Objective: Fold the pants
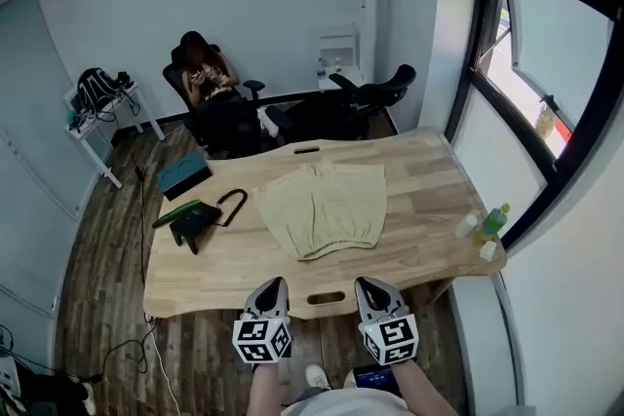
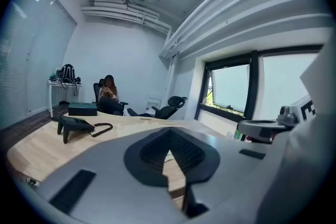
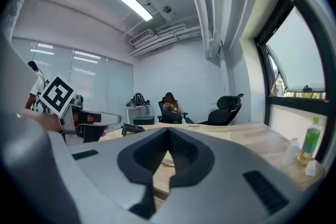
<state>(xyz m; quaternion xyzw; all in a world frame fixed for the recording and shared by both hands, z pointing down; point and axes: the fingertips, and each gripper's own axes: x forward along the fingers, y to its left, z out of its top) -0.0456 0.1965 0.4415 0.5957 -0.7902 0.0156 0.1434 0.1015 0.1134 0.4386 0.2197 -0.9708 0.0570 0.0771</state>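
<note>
I am holding both claws side by side over the near edge of the light wooden bench [image 1: 429, 200], just short of its oval cut-out slot [image 1: 327, 298]. The left claw [image 1: 273, 285] is sitting fully closed with nothing in it, its dark pads [image 2: 152, 152] meeting at the tip. The right claw [image 1: 369, 285] is closed and empty in the same way. The beige pants [image 1: 327, 208] are lying spread flat in the middle of the bench, beyond the slot and apart from both claws.

At the bench's right edge a green plastic bottle [image 1: 497, 219] is standing upright with two small pale bottles [image 1: 468, 225] just beside it. I cannot tell what any of them is holding. A flat dark teal box [image 1: 183, 174] is lying closed near the far left corner.

Left of the pants, apart from them, a black angled desk device [image 1: 190, 224] is resting with a black looped cord [image 1: 232, 205] beside it. Behind the bench, black office chairs [image 1: 375, 93] are standing, and a person [image 1: 205, 78] is sitting in one of them. A white side table [image 1: 97, 127] carrying a black bag is standing by the left wall.
</note>
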